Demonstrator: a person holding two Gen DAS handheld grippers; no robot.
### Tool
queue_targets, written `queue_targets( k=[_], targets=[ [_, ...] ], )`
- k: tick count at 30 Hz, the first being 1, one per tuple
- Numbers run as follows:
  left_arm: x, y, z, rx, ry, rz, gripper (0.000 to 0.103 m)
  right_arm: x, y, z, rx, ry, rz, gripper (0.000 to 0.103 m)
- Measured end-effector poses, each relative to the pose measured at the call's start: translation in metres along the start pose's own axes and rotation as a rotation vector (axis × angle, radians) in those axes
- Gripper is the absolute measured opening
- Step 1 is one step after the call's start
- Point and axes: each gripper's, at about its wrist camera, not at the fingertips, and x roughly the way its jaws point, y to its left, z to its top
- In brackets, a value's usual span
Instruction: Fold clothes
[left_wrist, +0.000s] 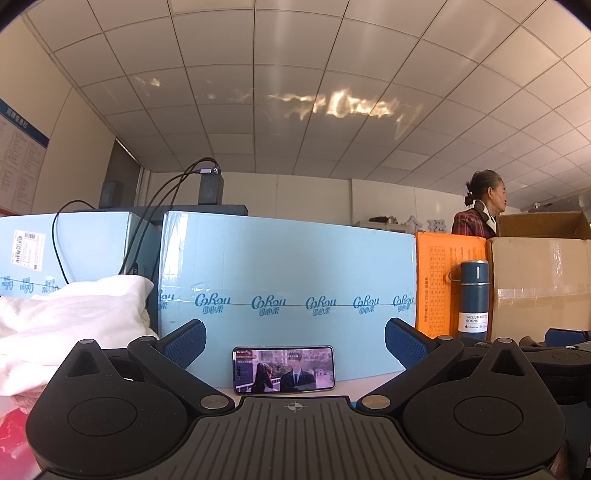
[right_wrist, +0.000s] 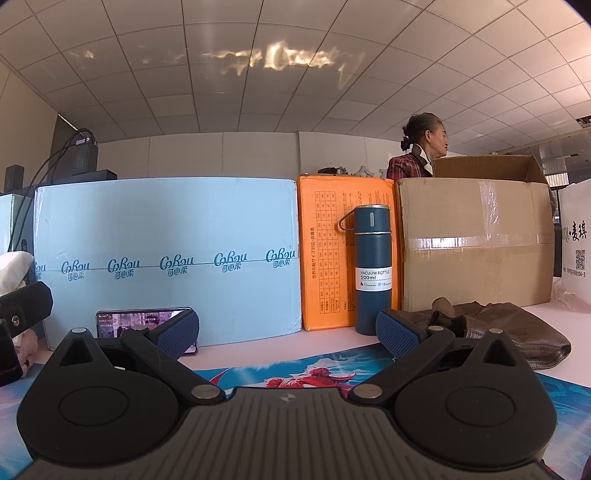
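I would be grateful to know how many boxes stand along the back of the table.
4, perhaps more hidden: a pale blue box far left, a larger pale blue box behind the phone, an orange box behind the flask, then an open cardboard box.

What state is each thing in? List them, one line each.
left gripper: open, empty
right gripper: open, empty
phone: on its side, screen lit
vacuum bottle: upright, capped
cardboard box: flaps open
brown garment: crumpled, unfolded
white cloth: heaped

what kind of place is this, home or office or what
Probably an office or stockroom: a grid-tile drop ceiling, stacked light blue shipping cartons, a taped brown cardboard box, and a printed notice board on the wall.
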Motion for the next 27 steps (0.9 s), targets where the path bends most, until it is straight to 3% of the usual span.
queue_targets(
  k=[10, 20, 27],
  targets=[
    [-0.01, 0.011, 0.008, -0.045, -0.035, 0.044, 0.103, 0.0, -0.006, 0.001, 0.041, 0.004, 0.029, 0.103],
    [-0.029, 0.033, 0.019, -0.124, -0.046, 0.08, 0.103, -0.034, 0.012, 0.025, 0.008, -0.093, 0.092, 0.103],
    [-0.052, 0.065, 0.028, -0.186, -0.077, 0.189, 0.103, -0.059, 0.041, 0.038, -0.014, -0.148, 0.194, 0.103]
  ],
)
